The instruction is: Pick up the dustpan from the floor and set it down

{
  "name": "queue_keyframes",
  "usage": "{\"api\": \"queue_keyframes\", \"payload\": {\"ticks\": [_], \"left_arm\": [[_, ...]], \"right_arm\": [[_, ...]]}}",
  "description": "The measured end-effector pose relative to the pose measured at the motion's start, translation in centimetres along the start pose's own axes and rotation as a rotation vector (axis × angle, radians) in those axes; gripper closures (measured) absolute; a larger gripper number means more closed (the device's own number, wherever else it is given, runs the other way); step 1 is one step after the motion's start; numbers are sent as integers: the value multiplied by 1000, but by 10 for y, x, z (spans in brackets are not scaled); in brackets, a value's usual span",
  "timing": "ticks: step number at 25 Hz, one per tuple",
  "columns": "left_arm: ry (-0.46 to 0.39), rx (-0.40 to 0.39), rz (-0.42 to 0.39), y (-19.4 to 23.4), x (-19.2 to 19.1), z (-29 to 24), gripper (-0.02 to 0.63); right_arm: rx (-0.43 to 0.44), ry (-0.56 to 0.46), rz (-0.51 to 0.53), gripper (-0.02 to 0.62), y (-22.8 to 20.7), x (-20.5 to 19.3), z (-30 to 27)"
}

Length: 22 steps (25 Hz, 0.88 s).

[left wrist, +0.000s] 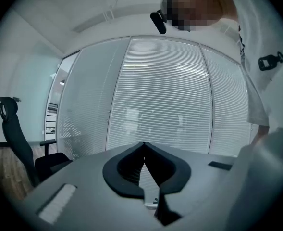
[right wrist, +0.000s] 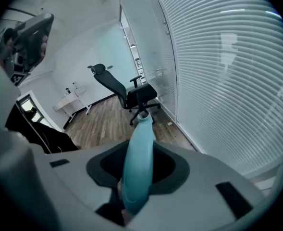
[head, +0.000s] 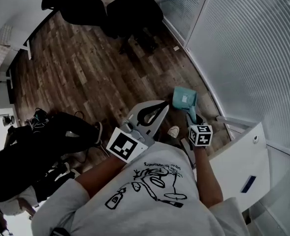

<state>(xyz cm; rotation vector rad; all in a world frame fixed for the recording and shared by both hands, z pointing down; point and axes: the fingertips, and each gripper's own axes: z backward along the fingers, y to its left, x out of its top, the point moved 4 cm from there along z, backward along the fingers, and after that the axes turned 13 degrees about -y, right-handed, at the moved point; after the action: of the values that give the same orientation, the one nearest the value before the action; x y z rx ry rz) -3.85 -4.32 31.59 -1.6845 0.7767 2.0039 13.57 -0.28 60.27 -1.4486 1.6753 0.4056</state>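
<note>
1. The right gripper (right wrist: 140, 150) had its jaws clamped on the handle of the teal dustpan (right wrist: 137, 167). The handle ran straight out between the pads.
2. The dustpan's long axis followed the line of those jaws. In the head view the pan end (head: 184, 100) pointed away from the right gripper (head: 190, 116) and downward, clear of the floor. It hung close beside the glass wall with blinds (head: 243, 58).
3. The left gripper (left wrist: 143, 146) had its jaws pressed together at the tips, with nothing between them. In the head view it (head: 162, 106) sat just beside the dustpan, on the side away from the glass wall.
4. Only the right hand carried the dustpan, so setting it down would probably fall to that hand. The pan end would likely reach the floor first, given the handle's downward tilt.
5. The wooden plank floor (head: 85, 77) lay bare under the pan. It ran along the foot of the glass wall, which left room to lower it there.
6. Farther along the glass wall stood a black office chair (head: 132, 14). A white cabinet (head: 243, 166) stood against the wall on the person's right. Well away from the wall lay the legs of someone in dark clothes (head: 56, 132).
</note>
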Motion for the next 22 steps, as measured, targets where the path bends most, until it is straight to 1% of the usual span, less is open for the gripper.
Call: {"api": "queue_keyframes", "payload": {"ticks": [11, 22], "left_arm": [[-26, -34, -27, -1, 7, -12, 604], [-53, -44, -33, -4, 11, -14, 604]], "right_arm": [[48, -98, 14, 497, 25, 83, 39], [69, -176, 85, 497, 56, 149, 95]]}}
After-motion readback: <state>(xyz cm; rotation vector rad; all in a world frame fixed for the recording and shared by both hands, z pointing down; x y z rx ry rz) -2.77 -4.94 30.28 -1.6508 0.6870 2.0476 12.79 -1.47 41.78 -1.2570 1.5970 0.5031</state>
